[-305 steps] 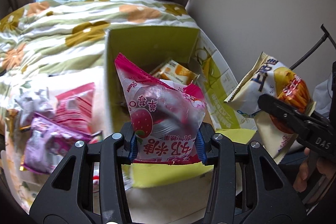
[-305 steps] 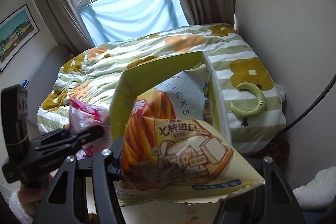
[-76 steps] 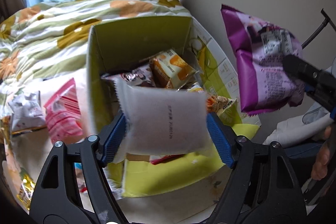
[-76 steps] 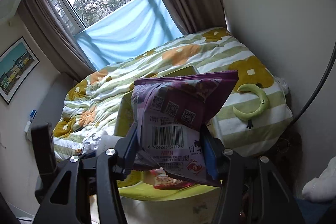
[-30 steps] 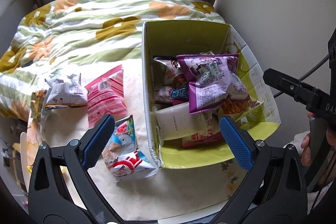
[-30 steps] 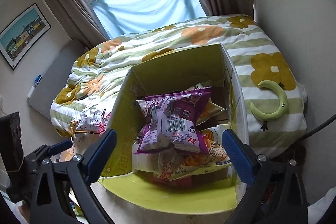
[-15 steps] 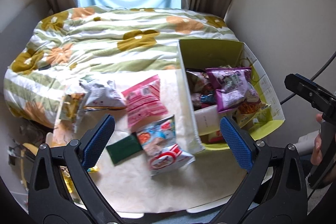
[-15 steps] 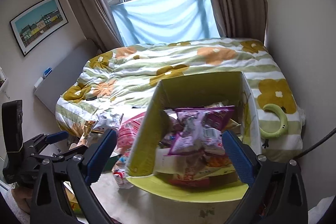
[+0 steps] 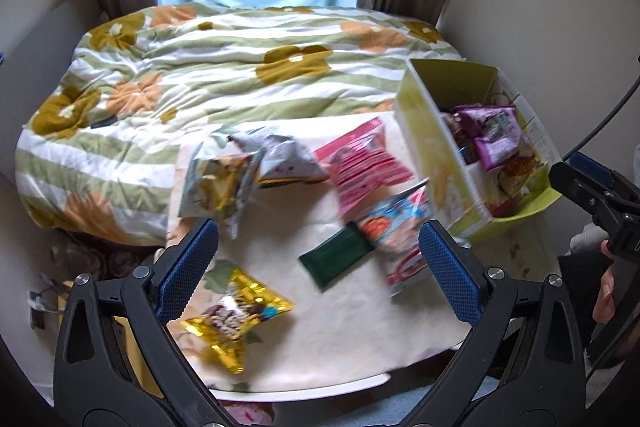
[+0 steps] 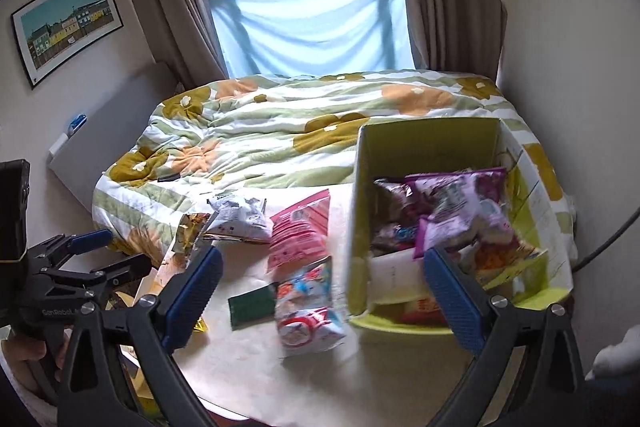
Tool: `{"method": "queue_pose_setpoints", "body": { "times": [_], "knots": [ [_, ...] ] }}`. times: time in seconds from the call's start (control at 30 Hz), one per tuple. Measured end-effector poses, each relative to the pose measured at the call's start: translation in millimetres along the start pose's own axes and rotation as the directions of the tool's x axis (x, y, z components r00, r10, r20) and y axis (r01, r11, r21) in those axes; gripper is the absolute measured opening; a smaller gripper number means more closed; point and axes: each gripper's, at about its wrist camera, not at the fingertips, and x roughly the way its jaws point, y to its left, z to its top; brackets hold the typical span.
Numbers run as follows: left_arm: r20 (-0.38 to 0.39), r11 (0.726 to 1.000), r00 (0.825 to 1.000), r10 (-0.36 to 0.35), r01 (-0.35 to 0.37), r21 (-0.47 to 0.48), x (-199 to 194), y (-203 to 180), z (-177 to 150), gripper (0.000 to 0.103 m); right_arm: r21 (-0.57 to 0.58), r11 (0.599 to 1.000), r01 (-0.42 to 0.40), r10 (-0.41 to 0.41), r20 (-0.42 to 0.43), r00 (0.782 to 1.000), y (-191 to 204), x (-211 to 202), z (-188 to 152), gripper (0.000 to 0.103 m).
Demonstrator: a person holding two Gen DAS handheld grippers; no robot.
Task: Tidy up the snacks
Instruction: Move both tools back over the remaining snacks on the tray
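Green cardboard box [image 9: 432, 131] sits on the table [image 9: 340, 339], full of snacks, at two o'clock from my left gripper [image 9: 318, 267]. I hold both grippers wide open with nothing in them. More snack bags lie at twelve o'clock. My right gripper [image 10: 320, 287] has the box at one o'clock.

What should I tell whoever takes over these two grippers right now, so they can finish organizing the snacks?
Left gripper and right gripper: both open, empty.
Done: the green box holds several bags, a purple bag on top.
Left on the table: pink bag, blue-and-red bag, dark green packet, gold bag, grey-white bag, yellow bag.
Next: probably the blue-and-red bag, nearest the box.
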Motion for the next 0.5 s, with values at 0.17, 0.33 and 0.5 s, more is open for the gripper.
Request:
{"method": "queue_pose_setpoints", "body": {
  "times": [0.17,0.33,0.5],
  "knots": [
    [-0.048,1.0,0.999,-0.021,0.021,-0.007,11,54,-17,0.1,0.084,0.996,0.038,-0.037,-0.015,0.999,20,14,-22,0.1],
    [-0.12,0.998,0.992,-0.046,0.052,0.04,37,94,-39,0.1,0.163,0.983,0.089,-0.083,-0.045,0.996,38,35,-50,0.1],
    [-0.228,0.991,0.972,-0.053,0.078,0.104,75,111,-67,0.1,0.232,0.967,0.109,-0.091,-0.088,0.992,42,61,-80,0.1]
  ]
}}
